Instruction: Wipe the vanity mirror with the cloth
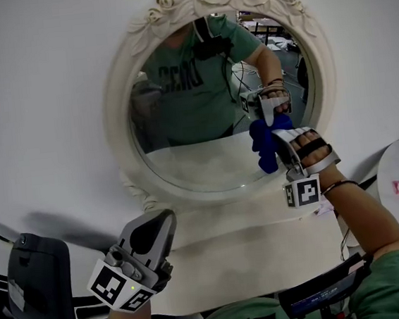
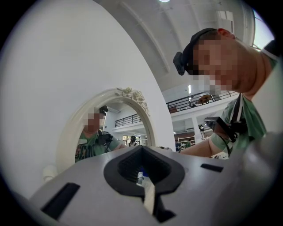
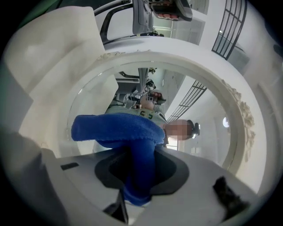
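Right gripper (image 1: 281,139) clenched on blue cloth (image 1: 263,145), cloth pressed to the glass at right side of vanity mirror (image 1: 186,164). Left gripper (image 1: 156,230) closed, nothing in it, low beside the frame's lower left, off the glass.

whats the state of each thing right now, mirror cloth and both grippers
vanity mirror: standing upright
cloth: bunched, clamped, held at the right side of the glass
right gripper: shut on the cloth
left gripper: shut, empty, held low in front of the mirror
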{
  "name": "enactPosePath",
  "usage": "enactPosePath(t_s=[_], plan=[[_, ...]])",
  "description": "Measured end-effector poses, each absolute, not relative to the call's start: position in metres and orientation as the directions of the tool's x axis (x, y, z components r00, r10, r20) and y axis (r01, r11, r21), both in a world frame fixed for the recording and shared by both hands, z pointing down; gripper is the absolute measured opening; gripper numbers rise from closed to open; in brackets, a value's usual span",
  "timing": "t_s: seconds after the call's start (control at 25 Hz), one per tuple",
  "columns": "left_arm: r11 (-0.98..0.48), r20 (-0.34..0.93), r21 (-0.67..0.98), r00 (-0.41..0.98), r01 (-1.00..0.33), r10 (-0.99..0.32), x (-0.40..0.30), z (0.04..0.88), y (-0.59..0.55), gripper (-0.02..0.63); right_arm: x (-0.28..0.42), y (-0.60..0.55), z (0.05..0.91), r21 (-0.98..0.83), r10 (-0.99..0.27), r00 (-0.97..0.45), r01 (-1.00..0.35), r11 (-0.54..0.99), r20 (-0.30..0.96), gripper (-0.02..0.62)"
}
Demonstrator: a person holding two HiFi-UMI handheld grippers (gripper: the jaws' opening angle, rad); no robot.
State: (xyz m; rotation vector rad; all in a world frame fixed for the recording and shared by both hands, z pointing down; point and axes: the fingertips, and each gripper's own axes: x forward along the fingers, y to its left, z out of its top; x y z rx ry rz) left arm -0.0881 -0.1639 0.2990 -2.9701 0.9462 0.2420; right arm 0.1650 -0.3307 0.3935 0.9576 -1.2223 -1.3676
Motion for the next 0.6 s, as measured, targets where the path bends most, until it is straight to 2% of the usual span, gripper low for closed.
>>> enactPosePath(t_s=[0.2, 0.36, 0.48, 0.6], plan=[[-0.816, -0.149, 0.030, 0.804, -0.578, -0.575, -0.090, 0.299, -0.163, -0.003, 0.233, -0.331, 0.391, 0.986, -0.998, -0.017, 0.156, 0.055, 0.059, 0.110], [-0.809, -0.150, 0.029, 0.798, -0.587, -0.584, -0.096, 0.298, -0.164, -0.003, 0.251, -0.332, 0.388, 0.988, -0.998, 0.037, 0.139, 0.063, 0.058, 0.110], [-0.805, -0.154, 0.030, 0.793, -0.593, -0.590, -0.100, 0.297, -0.162, -0.003, 0.241, -0.331, 0.386, 0.995, -0.996, 0.064, 0.069, 0.074, 0.070, 0.110], [-0.802, -0.151, 0.031, 0.790, -0.597, -0.594, -0.103, 0.298, -0.161, -0.003, 0.176, -0.323, 0.387, 0.997, -0.995, -0.070, 0.012, 0.075, 0.076, 0.110]])
